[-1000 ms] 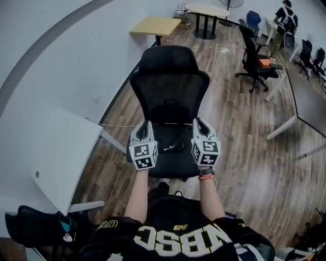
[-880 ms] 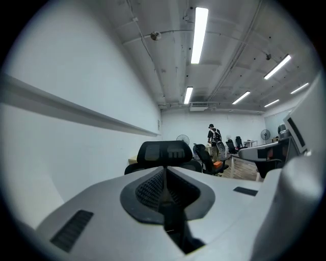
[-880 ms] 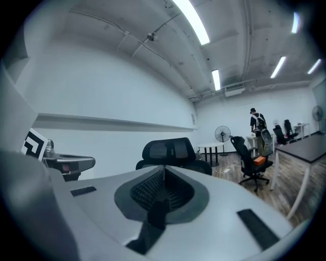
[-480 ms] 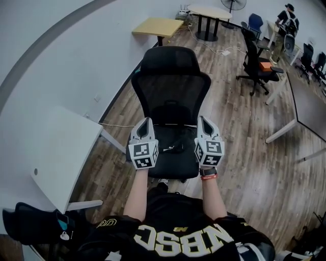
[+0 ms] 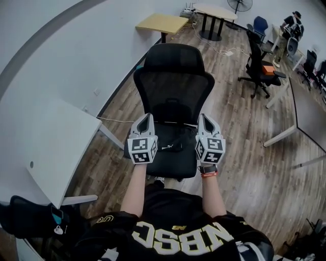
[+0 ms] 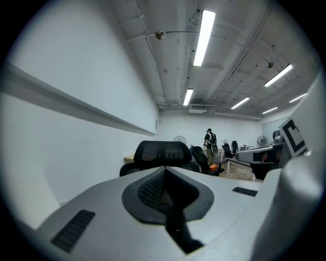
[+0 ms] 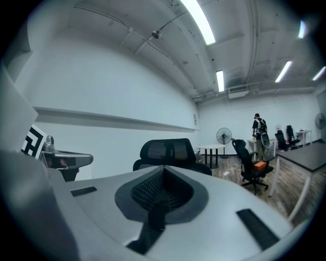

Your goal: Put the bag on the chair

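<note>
A black mesh office chair (image 5: 173, 86) stands in front of me, its seat (image 5: 168, 155) facing me. A black bag (image 5: 30, 224) with a teal tag lies at the bottom left, beside the white table, far from both grippers. My left gripper (image 5: 146, 117) hovers over the seat's left side and my right gripper (image 5: 202, 117) over its right side. Both are shut and hold nothing. In the left gripper view the closed jaws (image 6: 164, 173) point at the chair's headrest (image 6: 163, 152). The right gripper view shows the same headrest (image 7: 170, 149) beyond its closed jaws (image 7: 163, 173).
A white table (image 5: 46, 142) stands at my left by the wall. A wooden table (image 5: 163, 23) and a round table (image 5: 214, 10) are behind the chair. Other office chairs (image 5: 257, 58), a long desk (image 5: 310, 107) and a person (image 5: 293, 23) are at the right.
Both grippers have shifted slightly up and forward over the seat. The bag sits lower and further left in the head view.
</note>
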The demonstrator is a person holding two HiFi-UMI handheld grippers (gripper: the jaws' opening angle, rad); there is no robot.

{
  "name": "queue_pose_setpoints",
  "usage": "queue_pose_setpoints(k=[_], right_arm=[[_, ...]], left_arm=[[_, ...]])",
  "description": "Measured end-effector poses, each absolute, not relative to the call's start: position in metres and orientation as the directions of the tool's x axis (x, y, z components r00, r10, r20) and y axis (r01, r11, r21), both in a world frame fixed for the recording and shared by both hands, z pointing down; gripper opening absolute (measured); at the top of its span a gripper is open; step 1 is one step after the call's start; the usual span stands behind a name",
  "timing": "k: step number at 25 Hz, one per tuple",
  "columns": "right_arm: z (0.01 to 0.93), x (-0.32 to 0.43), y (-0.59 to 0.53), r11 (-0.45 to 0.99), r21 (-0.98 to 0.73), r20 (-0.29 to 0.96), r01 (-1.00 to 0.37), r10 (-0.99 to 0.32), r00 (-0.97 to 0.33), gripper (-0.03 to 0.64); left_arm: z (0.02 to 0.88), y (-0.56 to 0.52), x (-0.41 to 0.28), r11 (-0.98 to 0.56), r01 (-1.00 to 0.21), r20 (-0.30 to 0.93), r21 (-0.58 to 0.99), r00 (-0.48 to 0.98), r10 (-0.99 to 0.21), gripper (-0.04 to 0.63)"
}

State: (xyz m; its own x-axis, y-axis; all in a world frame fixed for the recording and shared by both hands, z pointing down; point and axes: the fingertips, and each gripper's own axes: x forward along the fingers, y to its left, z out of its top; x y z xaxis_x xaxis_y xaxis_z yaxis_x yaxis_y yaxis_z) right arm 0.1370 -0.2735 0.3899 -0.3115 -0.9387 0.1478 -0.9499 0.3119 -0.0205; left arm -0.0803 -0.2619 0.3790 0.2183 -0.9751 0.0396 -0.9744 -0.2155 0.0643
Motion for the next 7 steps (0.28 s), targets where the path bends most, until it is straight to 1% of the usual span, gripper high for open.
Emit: queue_pose_setpoints(k=[7], right_arm=[[0.389,0.125,-0.297,0.322,-0.030,0.138,-0.946,-0.936,-0.323,0.009]], left_arm=[[0.380,-0.291,-0.088,-0.234,-0.971,0.043,0.057,0.237,-0.971,0.014]])
